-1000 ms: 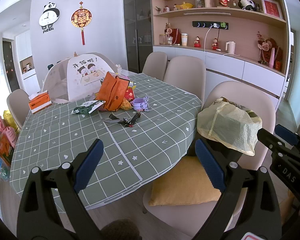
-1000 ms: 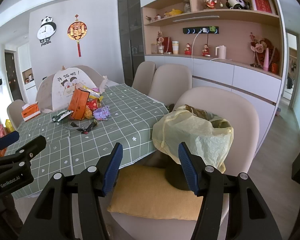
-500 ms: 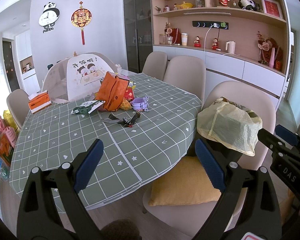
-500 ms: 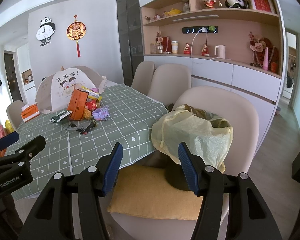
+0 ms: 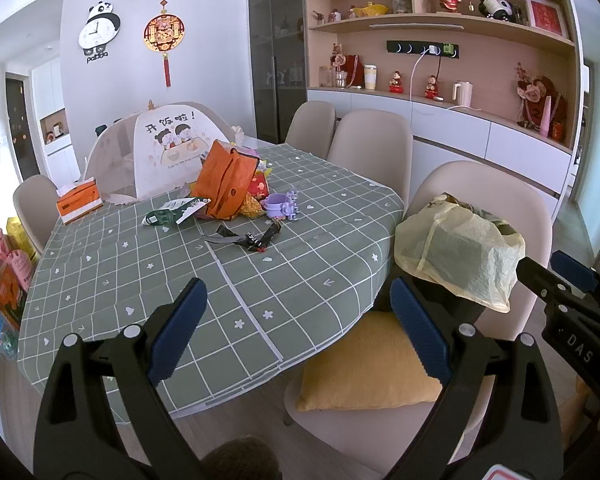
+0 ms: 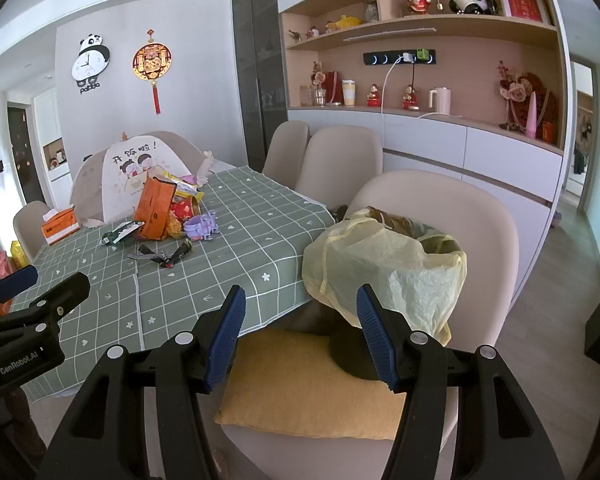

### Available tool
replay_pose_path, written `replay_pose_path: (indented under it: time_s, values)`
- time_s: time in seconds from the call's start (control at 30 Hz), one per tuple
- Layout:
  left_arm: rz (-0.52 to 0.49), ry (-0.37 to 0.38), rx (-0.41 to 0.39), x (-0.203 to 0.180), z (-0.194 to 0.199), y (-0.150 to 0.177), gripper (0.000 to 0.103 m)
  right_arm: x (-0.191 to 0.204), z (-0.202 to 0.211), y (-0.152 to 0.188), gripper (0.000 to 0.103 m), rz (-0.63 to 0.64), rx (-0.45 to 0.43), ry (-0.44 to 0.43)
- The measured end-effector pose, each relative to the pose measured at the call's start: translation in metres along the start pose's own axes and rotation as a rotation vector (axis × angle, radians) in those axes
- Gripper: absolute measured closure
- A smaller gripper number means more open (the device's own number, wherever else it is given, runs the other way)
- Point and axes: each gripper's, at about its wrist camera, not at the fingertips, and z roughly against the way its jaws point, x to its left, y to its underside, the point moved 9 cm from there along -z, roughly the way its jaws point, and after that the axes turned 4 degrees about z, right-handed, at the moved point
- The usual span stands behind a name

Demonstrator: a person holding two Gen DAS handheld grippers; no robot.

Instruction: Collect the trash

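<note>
My left gripper (image 5: 298, 332) and right gripper (image 6: 300, 334) both hang released, jaws apart, holding nothing. Near right, a bin lined with a yellow bag (image 6: 384, 268) stands on the chair's cushion (image 6: 300, 388), already holding some rubbish. Wrappers (image 5: 242, 238) and an orange bag (image 5: 226, 186) lie far across the desk (image 5: 112, 276).

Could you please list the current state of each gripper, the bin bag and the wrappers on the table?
left gripper: open, empty.
right gripper: open, empty.
yellow bin bag: open at top, on the chair.
orange packet: propped upright on the table.
black wrapper: lying flat.
green-and-white wrapper: lying flat.
</note>
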Motion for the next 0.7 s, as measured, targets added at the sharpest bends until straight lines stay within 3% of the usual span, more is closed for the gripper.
replay_pose_path:
  time_s: [0.43, 0.7]
  values:
    - [0.02, -0.01, 0.024, 0.012, -0.016, 0.007, 0.014, 0.001, -0.008, 0.001, 0.048, -0.003, 0.014, -0.008]
    - [0.075, -0.042, 0.055, 0.058, -0.052, 0.001, 0.014, 0.017, -0.043, -0.005, 0.048, -0.007, 0.056, -0.035]
